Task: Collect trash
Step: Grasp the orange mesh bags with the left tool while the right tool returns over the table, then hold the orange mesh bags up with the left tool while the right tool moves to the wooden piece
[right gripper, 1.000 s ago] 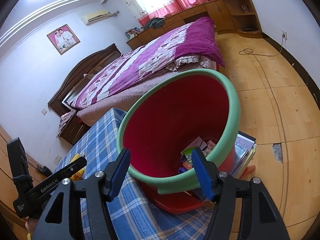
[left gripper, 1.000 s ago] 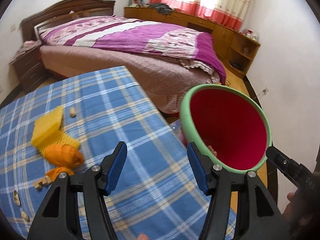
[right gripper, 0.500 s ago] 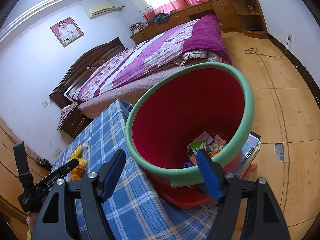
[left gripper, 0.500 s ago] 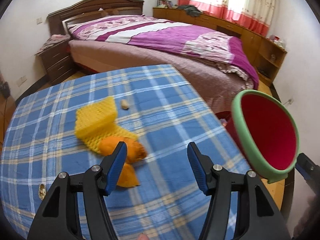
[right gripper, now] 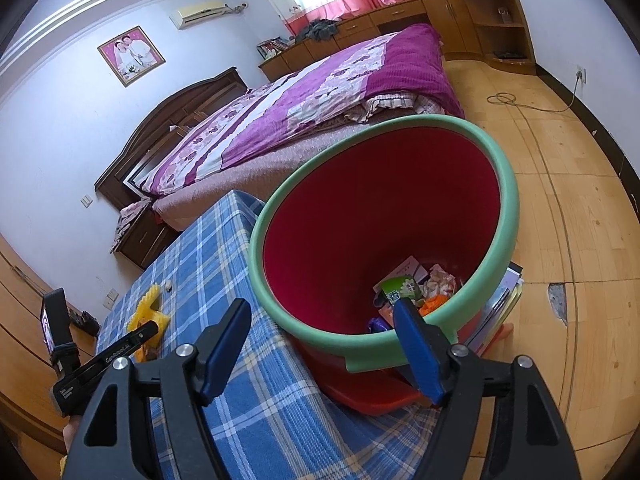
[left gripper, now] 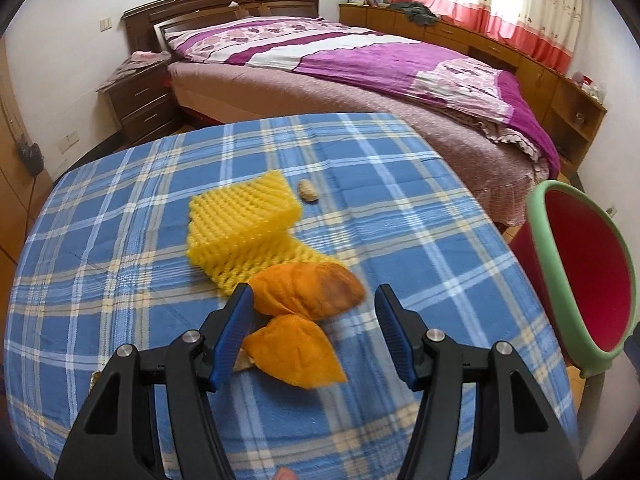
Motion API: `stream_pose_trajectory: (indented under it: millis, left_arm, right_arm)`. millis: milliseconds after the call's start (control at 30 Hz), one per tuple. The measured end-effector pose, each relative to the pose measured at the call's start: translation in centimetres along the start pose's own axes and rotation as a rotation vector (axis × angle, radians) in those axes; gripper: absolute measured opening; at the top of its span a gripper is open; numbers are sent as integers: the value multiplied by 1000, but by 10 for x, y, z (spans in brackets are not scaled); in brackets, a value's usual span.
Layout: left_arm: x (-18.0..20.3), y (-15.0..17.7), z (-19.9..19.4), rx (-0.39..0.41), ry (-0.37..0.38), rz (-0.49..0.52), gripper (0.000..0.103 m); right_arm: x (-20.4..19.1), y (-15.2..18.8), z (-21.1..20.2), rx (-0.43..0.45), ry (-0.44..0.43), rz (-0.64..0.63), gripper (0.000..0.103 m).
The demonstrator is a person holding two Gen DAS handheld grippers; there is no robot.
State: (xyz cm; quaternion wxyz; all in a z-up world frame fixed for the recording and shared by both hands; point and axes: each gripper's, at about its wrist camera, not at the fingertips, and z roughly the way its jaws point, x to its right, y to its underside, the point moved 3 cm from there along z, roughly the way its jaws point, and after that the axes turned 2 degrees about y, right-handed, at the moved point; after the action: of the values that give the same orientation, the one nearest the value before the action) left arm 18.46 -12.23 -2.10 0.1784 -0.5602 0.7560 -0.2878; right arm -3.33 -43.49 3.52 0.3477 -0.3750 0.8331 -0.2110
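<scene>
On the blue plaid table (left gripper: pixel 120 240) lie two orange peel pieces (left gripper: pixel 308 292), a yellow foam fruit net (left gripper: pixel 244 228) and a small nut shell (left gripper: pixel 308 192). My left gripper (left gripper: pixel 314 332) is open and empty, just above the orange peel. The red bin with a green rim (right gripper: pixel 384 236) stands at the table's right edge; it also shows in the left wrist view (left gripper: pixel 584 280). It holds wrappers and paper scraps (right gripper: pixel 412 292). My right gripper (right gripper: pixel 324 348) is open, its right finger inside the bin's near rim and its left finger outside.
A bed with a purple cover (left gripper: pixel 360 64) stands beyond the table. A dark nightstand (left gripper: pixel 140 100) is at its left. Wooden cabinets (left gripper: pixel 540 76) line the far wall. Books (right gripper: pixel 500 308) lie under the bin. The wooden floor (right gripper: pixel 560 200) lies to the right.
My left gripper swung left from the bin to over the orange peel and foam net. The right gripper stayed at the bin's rim and the bin tilted slightly.
</scene>
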Motion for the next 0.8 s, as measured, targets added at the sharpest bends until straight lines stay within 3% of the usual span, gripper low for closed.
stream_pose_trajectory:
  millis: [333, 500, 800]
  left_arm:
    - [-21, 2, 9, -26, 44, -99, 59]
    - [-21, 2, -2, 6, 83, -88, 52]
    - [-34, 2, -32, 50, 106, -99, 52]
  right_arm:
    - [-6, 1, 3, -8, 0, -15, 76]
    - [-12, 3, 1, -5, -2, -26, 76]
    - [-36, 8, -2, -12, -25, -78, 76]
